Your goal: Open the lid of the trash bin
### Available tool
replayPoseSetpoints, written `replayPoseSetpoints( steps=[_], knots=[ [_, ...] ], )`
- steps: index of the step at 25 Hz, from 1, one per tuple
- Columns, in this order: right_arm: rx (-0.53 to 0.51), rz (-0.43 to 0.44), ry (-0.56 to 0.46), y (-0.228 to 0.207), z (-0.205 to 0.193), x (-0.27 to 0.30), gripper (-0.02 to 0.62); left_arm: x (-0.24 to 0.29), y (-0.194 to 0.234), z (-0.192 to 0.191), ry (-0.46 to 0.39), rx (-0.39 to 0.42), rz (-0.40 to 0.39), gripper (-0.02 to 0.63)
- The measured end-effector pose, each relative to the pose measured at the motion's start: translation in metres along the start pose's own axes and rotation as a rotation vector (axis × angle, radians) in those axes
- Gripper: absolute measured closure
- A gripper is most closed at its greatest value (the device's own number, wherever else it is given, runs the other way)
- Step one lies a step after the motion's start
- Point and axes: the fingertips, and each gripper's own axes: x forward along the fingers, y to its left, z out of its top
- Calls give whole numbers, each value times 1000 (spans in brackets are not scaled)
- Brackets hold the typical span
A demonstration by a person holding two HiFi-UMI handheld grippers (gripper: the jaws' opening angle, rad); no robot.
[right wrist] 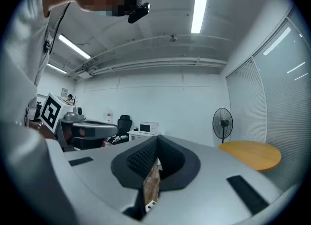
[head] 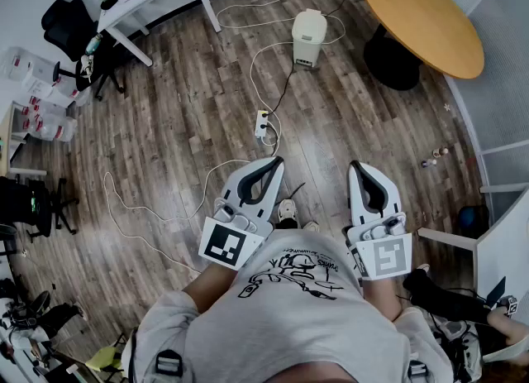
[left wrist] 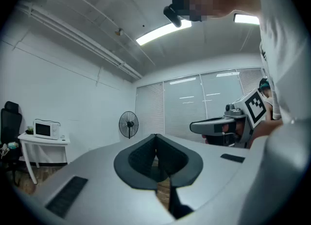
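Near the person's shirt (head: 289, 299), left gripper (head: 273, 161) and right gripper (head: 357, 166) had fingers pressed together, empty; trash bin (head: 307, 38) stood well apart.

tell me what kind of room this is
Most likely an office or lab workroom: a round wooden table beside glass partitions with blinds, a white desk carrying a microwave, a black office chair and a pedestal fan, on a wood-plank floor.

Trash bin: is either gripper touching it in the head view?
No, the trash bin stands far off across the floor, while the left gripper and the right gripper are held close to the person's body.
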Motion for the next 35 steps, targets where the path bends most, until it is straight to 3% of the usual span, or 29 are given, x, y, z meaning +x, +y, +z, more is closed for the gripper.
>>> replayPoseSetpoints(
  steps=[19, 35],
  knots=[
    [-9, -14, -16, 12, 6, 39, 589, 5, 42, 5, -41, 5, -13, 591],
    [0, -10, -7, -34, 6, 97, 589, 63, 82, 8, -32, -16, -4, 591]
  ],
)
